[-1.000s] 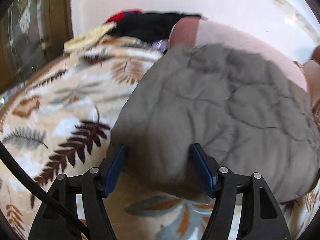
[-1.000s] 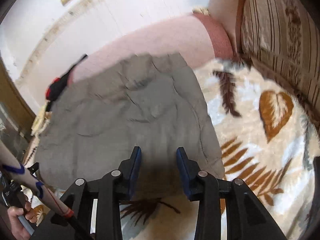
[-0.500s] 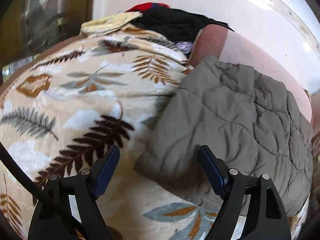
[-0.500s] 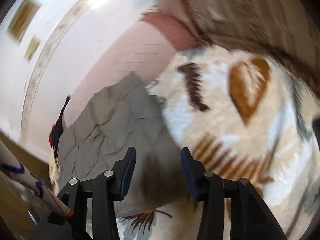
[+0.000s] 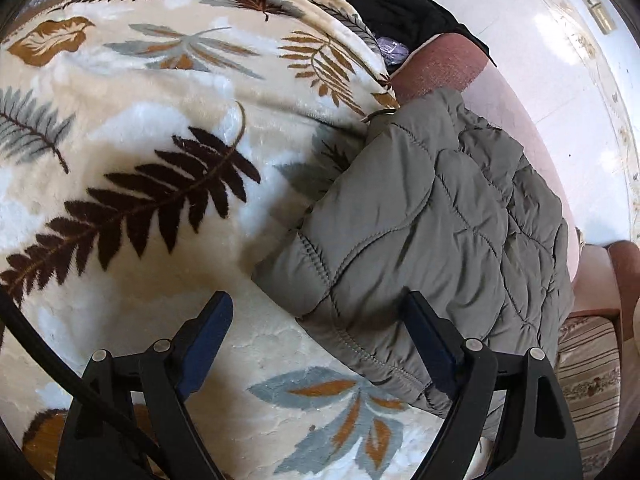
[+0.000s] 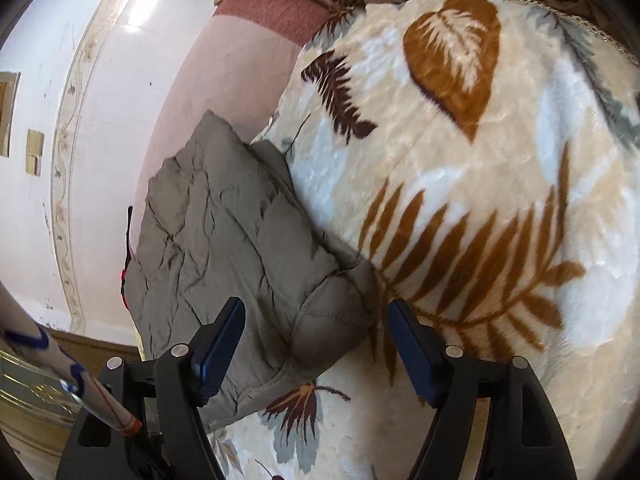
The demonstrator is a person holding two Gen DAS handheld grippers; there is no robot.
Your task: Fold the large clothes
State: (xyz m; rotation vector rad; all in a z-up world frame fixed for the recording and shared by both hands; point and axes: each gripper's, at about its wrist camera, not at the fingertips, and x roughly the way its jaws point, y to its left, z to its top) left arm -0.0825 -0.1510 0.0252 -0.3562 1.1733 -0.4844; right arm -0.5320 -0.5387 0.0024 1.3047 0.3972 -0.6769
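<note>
- Jacket (image 5: pixel 448 232) lies folded on the blanket (image 5: pixel 140 128); your left gripper (image 5: pixel 324 340) and right gripper (image 6: pixel 316 340) are opening wide, gripping nothing.
- Snag a jaw on its corner and you undo the fold.

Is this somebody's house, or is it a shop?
Most likely a home, a bedroom or living room: a plush leaf-print blanket covers a bed or sofa, a grey quilted jacket lies folded on it, and a striped cushion sits beside.

My left gripper (image 5: pixel 318 338) is matt black plastic with smooth blue pads. The grey jacket (image 5: pixel 440 232) is quilted, slightly sheeny cloth with stitched seams. The blanket (image 5: pixel 140 140) under it is plush, fuzzy, leaf-printed fleece.
</note>
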